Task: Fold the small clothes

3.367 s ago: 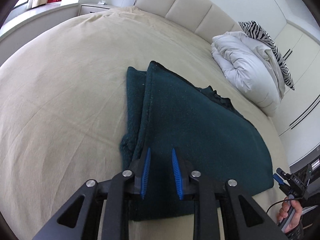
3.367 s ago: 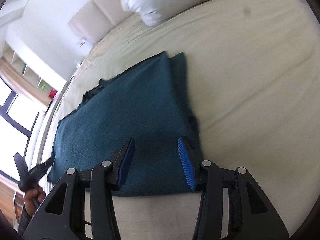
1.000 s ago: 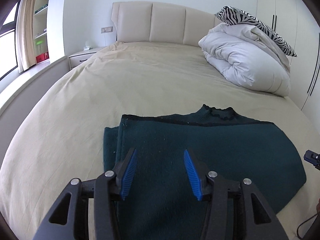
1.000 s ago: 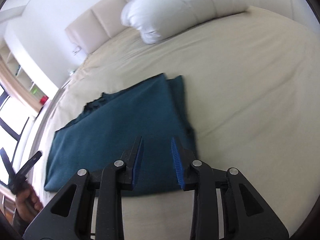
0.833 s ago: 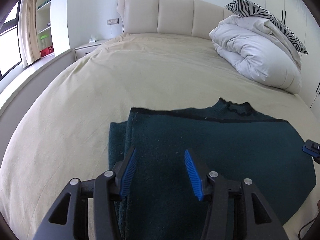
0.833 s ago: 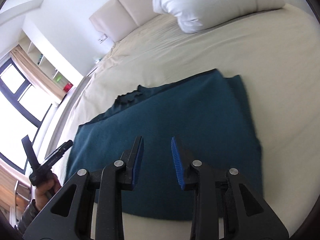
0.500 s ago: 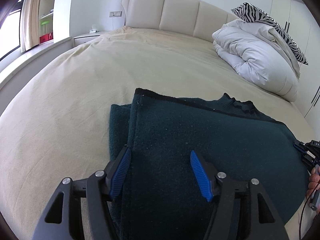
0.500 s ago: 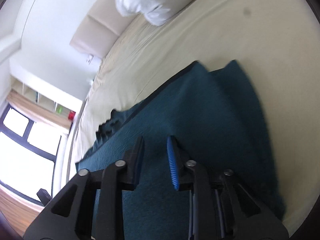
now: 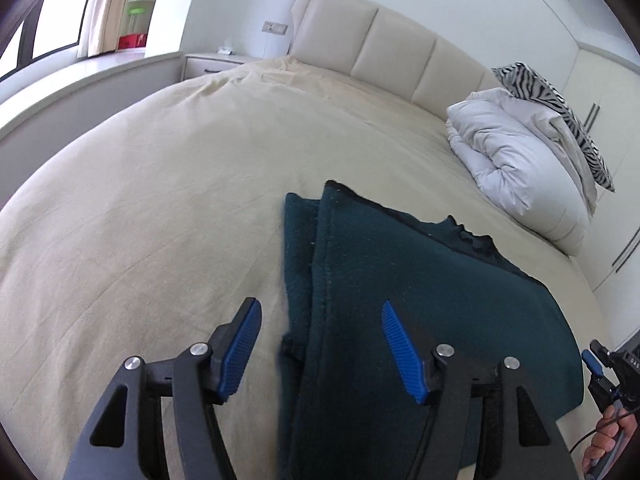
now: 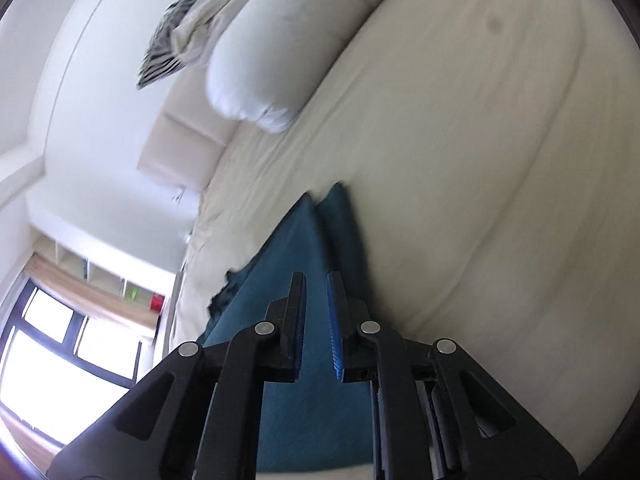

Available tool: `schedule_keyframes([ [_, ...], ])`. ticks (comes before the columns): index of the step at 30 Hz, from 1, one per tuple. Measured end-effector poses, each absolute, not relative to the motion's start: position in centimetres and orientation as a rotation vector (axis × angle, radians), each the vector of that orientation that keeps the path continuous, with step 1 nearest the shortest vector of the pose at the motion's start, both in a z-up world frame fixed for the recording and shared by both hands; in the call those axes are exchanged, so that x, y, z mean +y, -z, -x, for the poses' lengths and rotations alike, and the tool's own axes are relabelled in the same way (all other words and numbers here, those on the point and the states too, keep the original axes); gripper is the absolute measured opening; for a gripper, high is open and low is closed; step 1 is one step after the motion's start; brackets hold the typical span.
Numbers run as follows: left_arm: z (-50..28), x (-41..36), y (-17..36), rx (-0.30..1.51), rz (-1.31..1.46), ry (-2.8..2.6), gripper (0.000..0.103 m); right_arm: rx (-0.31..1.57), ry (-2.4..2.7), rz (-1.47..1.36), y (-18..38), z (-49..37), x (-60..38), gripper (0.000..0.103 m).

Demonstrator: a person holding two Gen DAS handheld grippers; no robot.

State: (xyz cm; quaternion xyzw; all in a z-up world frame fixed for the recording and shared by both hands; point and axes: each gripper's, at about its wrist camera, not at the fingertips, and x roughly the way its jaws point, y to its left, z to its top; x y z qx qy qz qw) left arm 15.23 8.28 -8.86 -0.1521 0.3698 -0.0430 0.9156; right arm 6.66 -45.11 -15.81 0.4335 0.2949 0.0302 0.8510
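Lying on one bed (image 9: 168, 184), one folded sweater (image 9: 420, 292) under two unclenched claws, left claw (image 9: 322, 354) wide, right claw (image 10: 317, 326) narrow

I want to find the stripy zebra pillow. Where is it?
In the left wrist view the zebra pillow sits at the far right of the bed, on top of the white duvet, near the headboard.
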Motion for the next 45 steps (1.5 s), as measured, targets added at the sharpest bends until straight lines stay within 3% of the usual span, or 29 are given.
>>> schedule_keyframes([
  [1, -15.0, 7.6, 8.7, 0.764, 0.272, 0.094, 0.068, 0.664, -0.134, -0.879, 15.7, -7.2, -42.8, 0.019],
  [3, -15.3, 6.9, 9.4, 0.805, 0.224, 0.088, 0.068, 0.755, -0.235, -0.788, 15.8, -8.1, -38.2, 0.04],
  [5, -16.0, 7.8, 10.7, 0.868, 0.264, 0.079, 0.068, 0.835, -0.3, -0.705, 16.6, -9.3, -34.6, 0.05],
  [8, -15.5, 9.9, 10.9, 0.867, 0.342, 0.087, 0.065, 0.902, -0.277, -0.721, 18.5, -10.0, -33.9, 0.049],
  [13, -14.9, 14.2, 9.8, 0.832, 0.474, 0.058, 0.07, 0.827, -0.099, -0.745, 17.3, -7.6, -39.7, 0.046],
  [17, -16.6, 14.9, 10.0, 0.857, 0.581, 0.163, 0.071, 0.757, -0.086, -0.792, 15.0, -5.7, -42.0, 0.05],
  [27, -21.1, 12.9, 11.7, 1.047, 0.663, 0.366, 0.074, 0.839, -0.474, -0.873, 14.6, -10.2, -33.4, 0.051],
  [35, -21.6, 12.6, 12.6, 1.131, 0.761, 0.44, 0.053, 0.951, -0.634, -0.871, 15.5, -14.9, -26.5, 0.051],
  [37, -21.7, 13.2, 13.1, 1.142, 0.804, 0.438, 0.035, 0.974, -0.644, -0.869, 15.7, -15.4, -25.4, 0.051],
  [39, -21.9, 13.3, 13.4, 1.152, 0.795, 0.441, 0.024, 0.999, -0.661, -0.868, 16.1, -16.4, -24.3, 0.051],
  [45, -21.6, 13.8, 13.6, 1.129, 0.829, 0.457, 0.017, 1.046, -0.68, -0.831, 16.8, -17.6, -21.4, 0.051],
])
